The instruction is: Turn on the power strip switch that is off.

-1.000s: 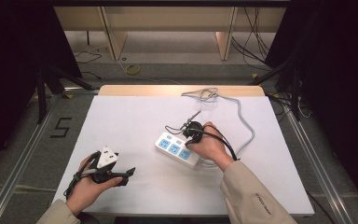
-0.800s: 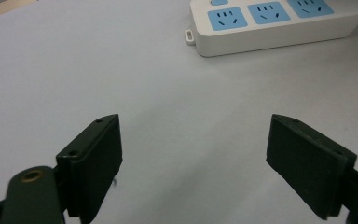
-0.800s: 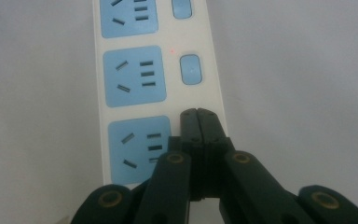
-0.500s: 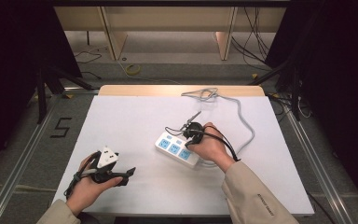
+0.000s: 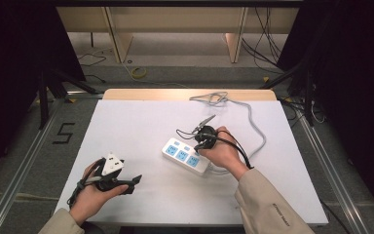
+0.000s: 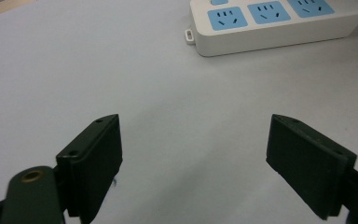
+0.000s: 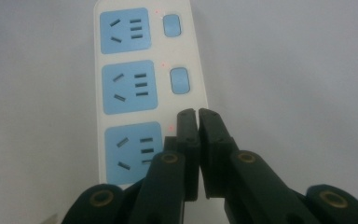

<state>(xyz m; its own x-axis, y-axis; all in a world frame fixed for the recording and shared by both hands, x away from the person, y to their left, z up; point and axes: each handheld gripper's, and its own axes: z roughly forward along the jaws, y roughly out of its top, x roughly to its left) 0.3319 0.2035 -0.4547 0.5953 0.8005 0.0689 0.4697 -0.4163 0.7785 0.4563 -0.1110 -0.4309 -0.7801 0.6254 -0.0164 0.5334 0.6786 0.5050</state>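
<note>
Little change is seen since the earlier frames | right gripper point(image 7: 198, 122) is pressed together, tips set over the power strip point(image 5: 187, 155) beside its nearest socket | left gripper point(image 6: 193, 161) is held spread, empty, low over the white worktop point(image 5: 141, 122) | strip lies mid-worktop, grey cord point(image 5: 256, 127) trailing back.

This looks like a lab recording bay. A white-topped table point(image 5: 141, 122) stands as its centre, hemmed left and right by black curtains point(image 5: 14, 53). Metal floor rails point(image 5: 24, 161) flank it, loose cables point(image 5: 268, 39) trail behind it, and a taped "5" point(image 5: 64, 132) marks the floor to its left.
</note>
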